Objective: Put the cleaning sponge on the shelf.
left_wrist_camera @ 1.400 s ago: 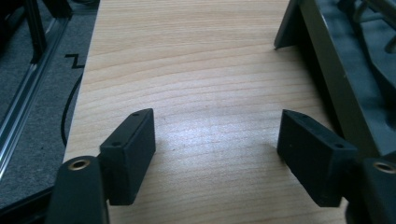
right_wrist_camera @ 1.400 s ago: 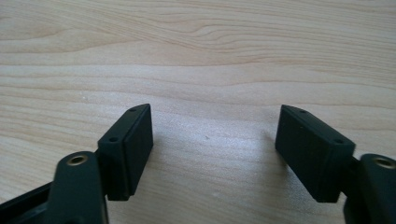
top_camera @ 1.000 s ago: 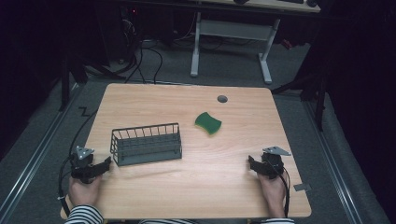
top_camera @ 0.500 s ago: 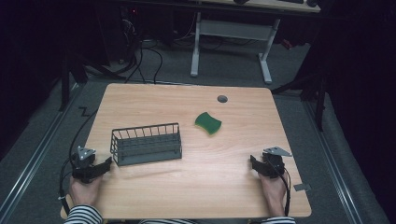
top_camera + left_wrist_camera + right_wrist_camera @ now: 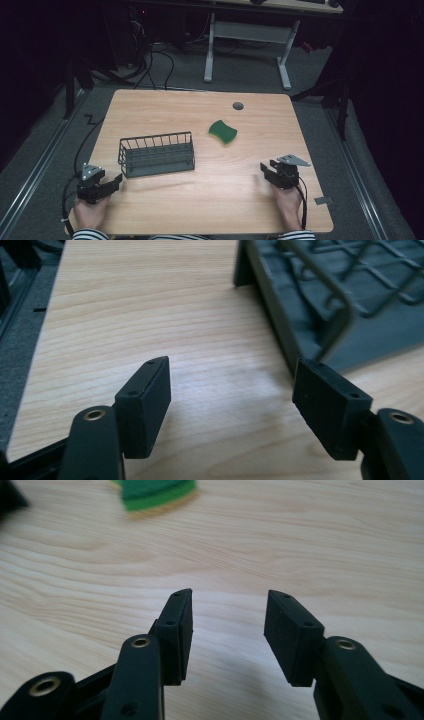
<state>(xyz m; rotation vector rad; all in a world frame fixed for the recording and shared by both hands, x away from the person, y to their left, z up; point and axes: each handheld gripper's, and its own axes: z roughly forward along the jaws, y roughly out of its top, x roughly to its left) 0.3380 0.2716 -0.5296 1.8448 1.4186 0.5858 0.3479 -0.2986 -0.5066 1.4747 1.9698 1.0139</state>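
A dark wire basket stands left of centre on the wooden table. A green sponge lies right of it, toward the back. My left gripper rests at the front left, just short of the basket's left end, jaws open and empty. In the left gripper view the basket fills the upper right, past my left gripper. My right gripper rests at the front right, open with nothing between its fingers. In the right gripper view the sponge lies far ahead of my right gripper.
A round grommet hole sits near the table's back edge. A white-legged desk frame and cables are on the floor behind. The table's left edge drops to grey floor.
Both grippers have drifted slightly toward the person's side of the table. The basket and sponge have not moved.
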